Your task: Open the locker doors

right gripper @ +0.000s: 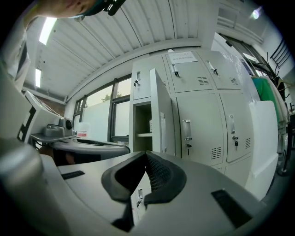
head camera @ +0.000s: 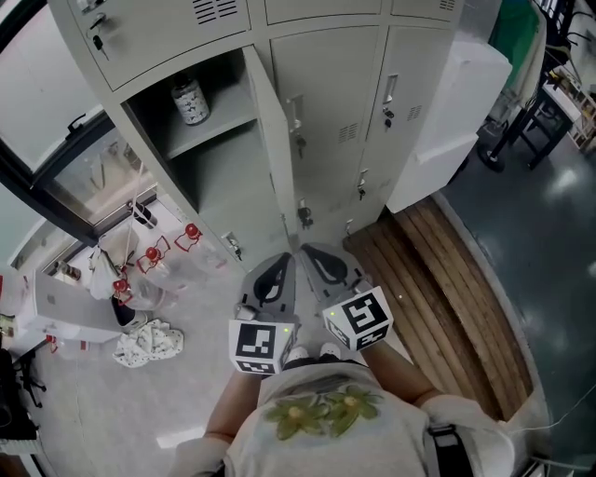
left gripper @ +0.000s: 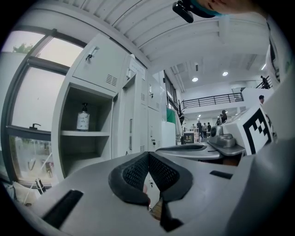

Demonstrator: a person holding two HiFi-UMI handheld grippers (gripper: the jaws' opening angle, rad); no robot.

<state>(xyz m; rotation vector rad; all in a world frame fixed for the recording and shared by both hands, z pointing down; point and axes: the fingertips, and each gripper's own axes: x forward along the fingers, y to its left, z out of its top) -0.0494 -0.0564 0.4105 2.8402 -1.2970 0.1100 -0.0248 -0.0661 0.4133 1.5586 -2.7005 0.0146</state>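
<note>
Holding both grippers level before the lockers (head camera: pixel 317 11) — one door already open.

My left gripper (head camera: pixel 287 259) and right gripper (head camera: pixel 309 253) sit side by side, close together. The fingers (left gripper: pixel 131 175) of each are clenched tight with nothing between them. Their tips point toward the lower edge of the open door (head camera: pixel 277 140), which stands edge-on ahead of me, swung out from the left-hand compartment (head camera: pixel 209 172). Inside, a shelf (head camera: pixel 216 126) carries a white bottle (head camera: pixel 192 101). To the right of the open door two closed doors (head camera: pixel 331 121) remain, each with a handle (head camera: pixel 389 90). On the floor to my left lie clear bottles with red caps (head camera: pixel 191 235) and a crumpled cloth (head camera: pixel 149 343) — to my right runs a wooden platform (head camera: pixel 447 279).
</note>
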